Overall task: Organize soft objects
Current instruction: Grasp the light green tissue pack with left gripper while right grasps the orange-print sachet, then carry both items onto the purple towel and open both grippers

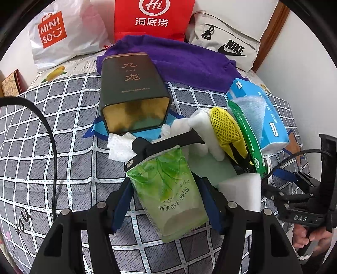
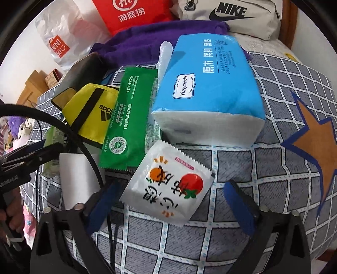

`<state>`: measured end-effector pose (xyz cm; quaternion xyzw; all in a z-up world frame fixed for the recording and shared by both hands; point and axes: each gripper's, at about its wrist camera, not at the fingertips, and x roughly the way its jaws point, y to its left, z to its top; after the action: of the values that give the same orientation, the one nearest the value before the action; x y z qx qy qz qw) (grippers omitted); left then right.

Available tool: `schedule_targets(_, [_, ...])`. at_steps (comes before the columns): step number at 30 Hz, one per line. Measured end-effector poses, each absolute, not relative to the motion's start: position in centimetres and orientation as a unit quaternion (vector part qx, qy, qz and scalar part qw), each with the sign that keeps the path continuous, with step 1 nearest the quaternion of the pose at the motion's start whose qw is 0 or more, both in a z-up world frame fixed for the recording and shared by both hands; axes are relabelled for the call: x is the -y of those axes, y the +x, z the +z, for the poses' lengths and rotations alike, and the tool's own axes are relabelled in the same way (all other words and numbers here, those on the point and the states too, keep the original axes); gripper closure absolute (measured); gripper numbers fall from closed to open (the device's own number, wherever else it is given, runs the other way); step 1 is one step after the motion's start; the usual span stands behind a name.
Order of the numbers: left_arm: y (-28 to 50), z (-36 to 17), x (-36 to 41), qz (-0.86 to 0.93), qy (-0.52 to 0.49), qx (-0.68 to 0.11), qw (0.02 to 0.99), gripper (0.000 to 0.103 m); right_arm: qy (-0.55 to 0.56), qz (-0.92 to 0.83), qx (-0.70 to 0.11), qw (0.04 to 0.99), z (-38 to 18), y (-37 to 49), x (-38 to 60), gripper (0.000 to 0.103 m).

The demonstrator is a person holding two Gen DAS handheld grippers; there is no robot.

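Note:
In the left wrist view my left gripper (image 1: 166,187) is shut on a green tissue pack (image 1: 168,189) and holds it above the checked bedspread (image 1: 63,147). Beyond it lie white foam pieces (image 1: 242,191), a yellow mesh pouch (image 1: 227,128), a green packet (image 1: 248,134) and a blue tissue pack (image 1: 267,118). In the right wrist view my right gripper (image 2: 168,202) is open around a white sachet (image 2: 168,183) with fruit pictures, which lies on the bedspread between the blue-padded fingers. Behind it are the blue tissue pack (image 2: 210,88), the green packet (image 2: 128,118) and the yellow Adidas pouch (image 2: 92,111).
A dark metal tin (image 1: 132,90) lies on its side, mouth toward me, on a blue cloth. A purple towel (image 1: 179,59), a red bag (image 1: 153,19), a Miniso bag (image 1: 59,33) and a Nike bag (image 1: 227,42) line the far edge. The right gripper shows at the right edge (image 1: 305,189).

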<state>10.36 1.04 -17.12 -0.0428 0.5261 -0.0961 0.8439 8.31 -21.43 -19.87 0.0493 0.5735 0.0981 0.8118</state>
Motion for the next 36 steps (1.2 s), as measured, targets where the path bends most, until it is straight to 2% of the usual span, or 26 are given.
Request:
schedule_targets(1, [10.4,-17.1,-1.0,-0.096,-0.042,-0.526,0.844,0.041,0.046,0.097,-0.568,0.816,-19.8,8.2,21.4,0.022])
schedule_targets(3, [10.3,-17.1,-1.0,-0.095,-0.042,-0.526,0.844,0.041,0.043,0.101,-0.56,0.821,-19.6,8.0,21.6,0.029])
schedule_targets(6, [10.1,-16.9,-1.1,-0.097,-0.043,-0.525,0.845,0.041,0.043,0.106,-0.559,0.822,-19.3,7.7,22.2,0.047])
schedule_targets(8, [9.9,-16.6,-1.3,-0.096,-0.042,-0.522,0.847,0.041,0.046,0.109,-0.559,0.82,-19.1,7.5,22.7,0.052])
schedule_targets(10, [9.8,-16.3,-1.7,-0.093,-0.043,-0.519,0.849,0.041,0.054,0.116,-0.558,0.82,-18.8,7.1,23.3,0.066])
schedule_targets(12, [9.6,-15.9,-2.1,-0.089,-0.048,-0.514,0.852,0.041,0.059,0.116,-0.558,0.819,-18.3,6.8,23.9,0.07])
schedule_targets(18, [9.2,-15.1,-3.0,-0.086,-0.05,-0.504,0.858,0.041,0.059,0.112,-0.546,0.828,-17.3,6.2,25.0,0.094])
schedule_targets(36, [9.9,-10.7,-5.3,-0.085,-0.044,-0.454,0.886,0.042,0.057,0.117,-0.496,0.859,-12.3,6.8,26.1,0.094])
